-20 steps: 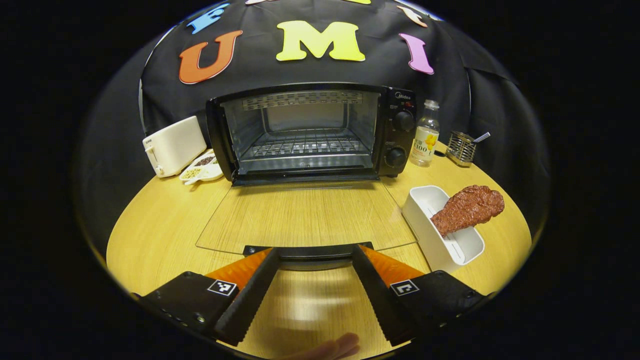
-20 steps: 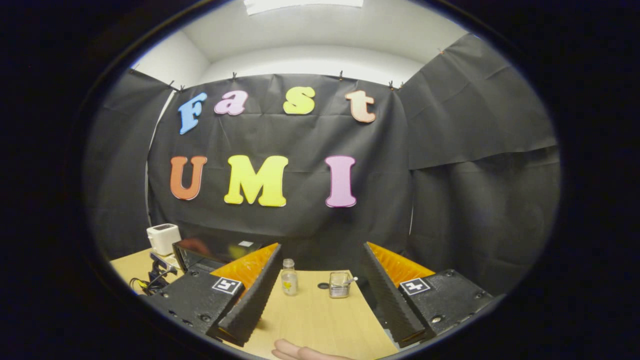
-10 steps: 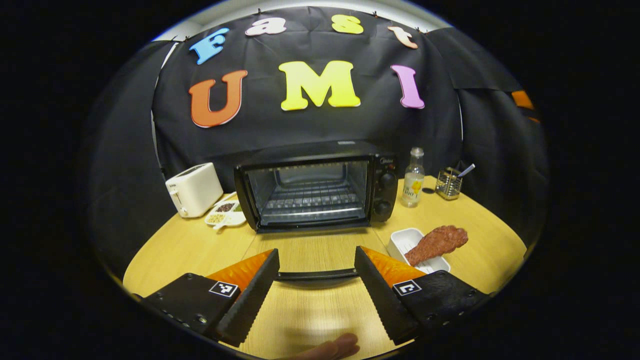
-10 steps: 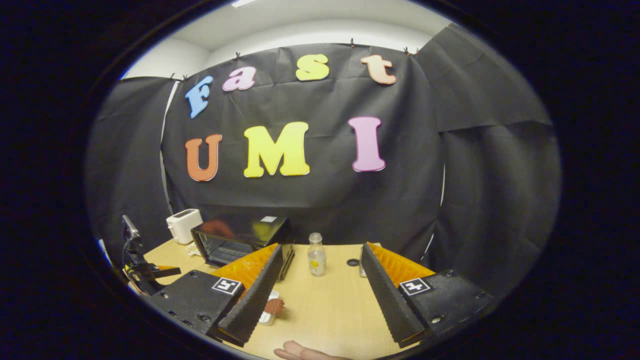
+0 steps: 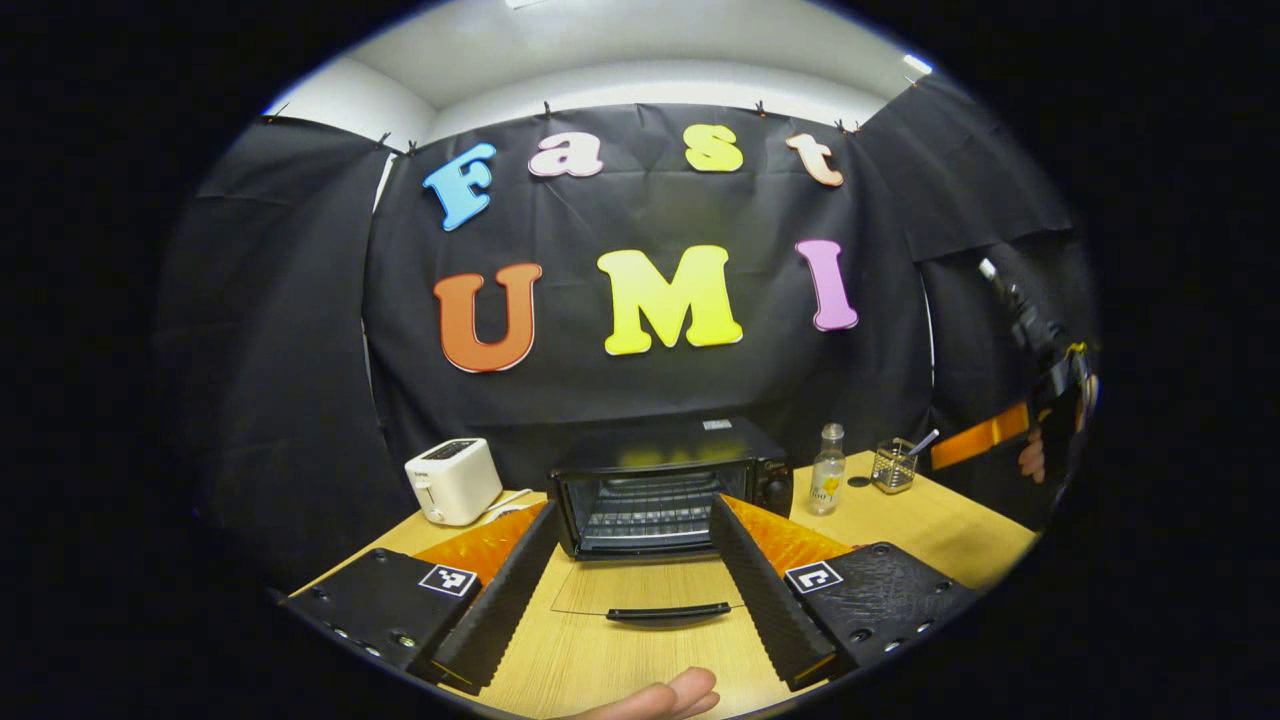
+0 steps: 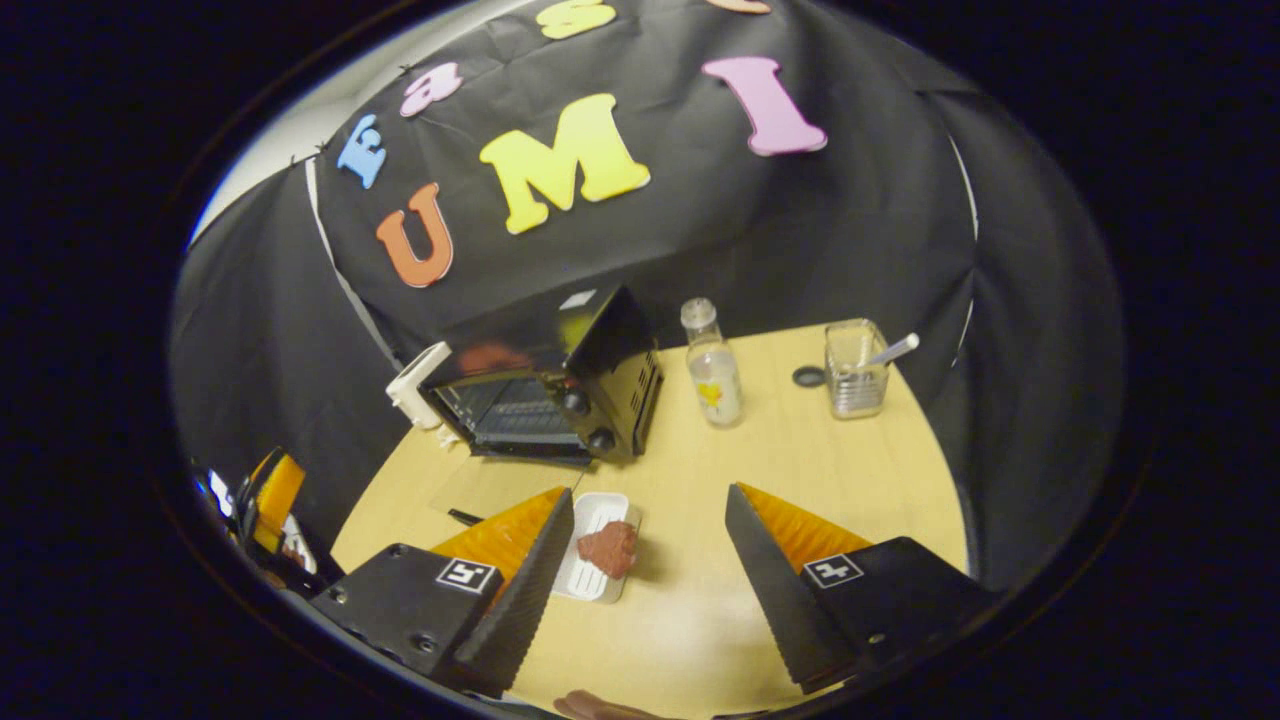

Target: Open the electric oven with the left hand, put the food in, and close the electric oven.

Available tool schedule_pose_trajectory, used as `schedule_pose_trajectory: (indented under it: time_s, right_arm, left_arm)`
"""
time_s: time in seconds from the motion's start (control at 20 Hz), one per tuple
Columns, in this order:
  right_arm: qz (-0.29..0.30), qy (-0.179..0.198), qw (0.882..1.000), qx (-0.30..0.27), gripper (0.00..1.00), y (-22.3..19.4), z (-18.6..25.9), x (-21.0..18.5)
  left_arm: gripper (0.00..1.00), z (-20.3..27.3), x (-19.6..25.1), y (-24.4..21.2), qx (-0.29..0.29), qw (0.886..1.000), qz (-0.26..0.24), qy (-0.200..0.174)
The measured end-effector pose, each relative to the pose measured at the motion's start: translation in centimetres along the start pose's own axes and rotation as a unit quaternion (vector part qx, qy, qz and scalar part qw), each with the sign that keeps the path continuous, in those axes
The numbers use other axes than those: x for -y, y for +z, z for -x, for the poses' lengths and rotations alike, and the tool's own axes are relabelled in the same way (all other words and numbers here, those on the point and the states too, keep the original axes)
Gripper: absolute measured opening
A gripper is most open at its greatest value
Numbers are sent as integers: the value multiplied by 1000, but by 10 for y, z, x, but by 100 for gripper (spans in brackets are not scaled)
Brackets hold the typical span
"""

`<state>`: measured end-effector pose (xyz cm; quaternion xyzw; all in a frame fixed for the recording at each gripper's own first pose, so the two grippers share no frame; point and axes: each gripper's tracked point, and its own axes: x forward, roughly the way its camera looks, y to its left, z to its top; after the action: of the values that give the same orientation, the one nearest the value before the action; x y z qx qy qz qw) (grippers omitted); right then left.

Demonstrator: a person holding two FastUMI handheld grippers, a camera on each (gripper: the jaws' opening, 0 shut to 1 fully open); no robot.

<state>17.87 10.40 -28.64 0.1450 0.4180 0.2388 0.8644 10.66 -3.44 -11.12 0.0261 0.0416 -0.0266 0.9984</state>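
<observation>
Glass oven door [image 5: 655, 590] flat down, farther now from the spread, empty left gripper [image 5: 630, 585]; right gripper [image 6: 650, 575] likewise agape.

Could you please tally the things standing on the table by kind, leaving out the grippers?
Appliances: 2 – oven, toaster
Food: 1 – meat
Trays: 1 – white tray
Bottles: 1 – bottle
Jars: 1 – glass jar
Caps: 1 – dark cap
Total: 7
</observation>
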Motion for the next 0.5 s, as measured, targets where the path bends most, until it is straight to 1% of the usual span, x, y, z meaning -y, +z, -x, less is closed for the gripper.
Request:
schedule_pose_trajectory:
  time_s: [0.05,0.1,0.2,0.3,0.35,0.4,0.45,0.5]
  right_arm:
    - [-12,16,1000,-20,96,-8,-11,-2]
    - [-26,30,998,-39,93,-16,-23,-4]
    - [-49,56,994,-75,89,-32,-42,-8]
    - [-68,76,989,-104,86,-46,-57,-11]
    - [-80,79,987,-117,83,-51,-64,-10]
    - [-99,82,984,-126,80,-57,-69,-7]
    - [-121,85,980,-135,71,-61,-75,-5]
    - [-140,94,975,-145,65,-67,-76,-7]
  left_arm:
    - [96,7,-1,8,8,1000,3,-3]
    - [96,14,-3,13,12,1000,5,-3]
    - [96,22,-12,19,12,1000,5,9]
    - [96,30,-20,21,7,1000,2,24]
    - [96,33,-23,22,7,1000,3,28]
    - [96,36,-24,21,6,1000,6,30]
    - [96,37,-25,20,6,999,8,31]
    - [96,39,-26,19,5,999,12,33]
